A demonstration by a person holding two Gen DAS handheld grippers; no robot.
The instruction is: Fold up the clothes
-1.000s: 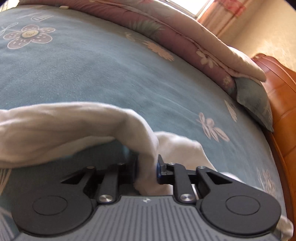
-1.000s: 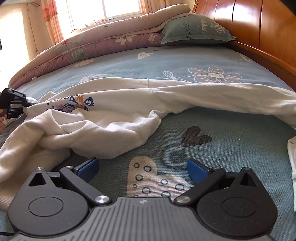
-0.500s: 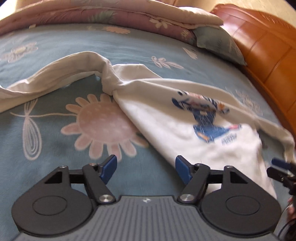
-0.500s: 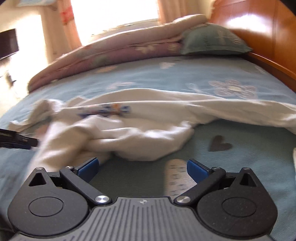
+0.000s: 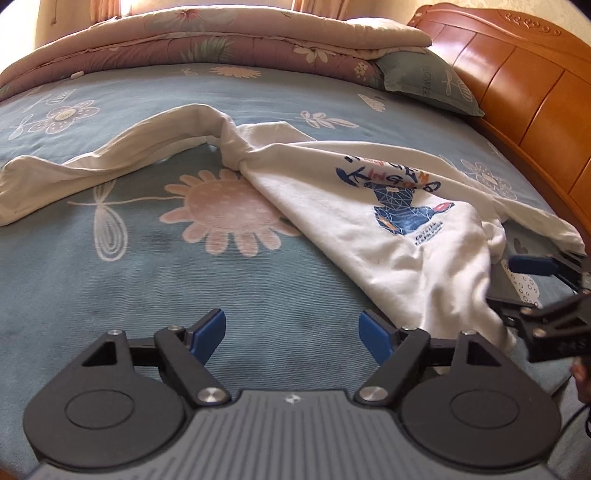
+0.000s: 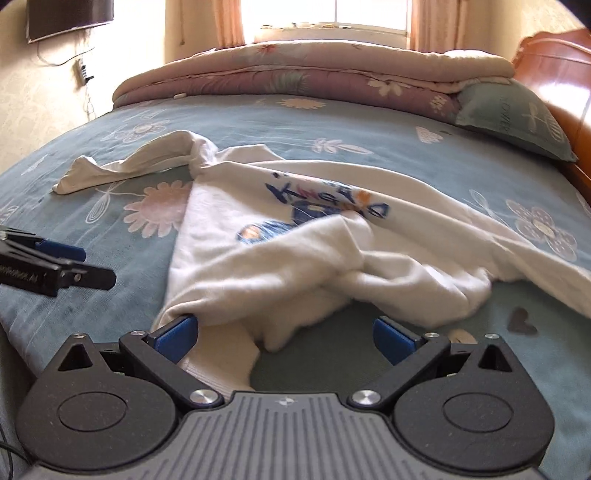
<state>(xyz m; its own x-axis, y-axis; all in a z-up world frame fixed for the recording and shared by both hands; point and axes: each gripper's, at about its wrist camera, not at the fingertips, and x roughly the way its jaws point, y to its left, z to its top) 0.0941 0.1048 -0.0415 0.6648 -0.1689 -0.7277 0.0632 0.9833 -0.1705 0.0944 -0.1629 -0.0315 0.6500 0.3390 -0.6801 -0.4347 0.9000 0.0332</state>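
Shirt: a white long-sleeved shirt (image 5: pixel 388 236) with a blue print lies crumpled on the bed (image 5: pixel 258 295), toward the side with the wooden headboard (image 5: pixel 524 96).
Long axis: in the left view it runs from one sleeve (image 5: pixel 96 162), stretched toward the bed's left edge, through a twisted knot of cloth, across the body to the other sleeve (image 5: pixel 535 218) near the headboard.
Facing: print up; the hem lies at the near edge, the shoulders toward the folded quilt (image 5: pixel 229 40) at the far edge.
Left tool (image 5: pixel 291 330): jaws spread wide, nothing between them, over bare sheet just left of the hem.
Right tool (image 6: pixel 284 334): jaws spread wide; bunched hem cloth lies between them and touches the left blue pad, not pinched.
Left view only: the print flat and readable, and the right tool from the side at the hem's right end.
Right view only: a fold of body cloth heaped over the lower print, a window (image 6: pixel 325 14) behind the quilt, a dark screen (image 6: pixel 66 14) on the wall, and the left tool from the side at the bed's left.
Pillow (image 6: pixel 517 118): far corner, against the headboard.
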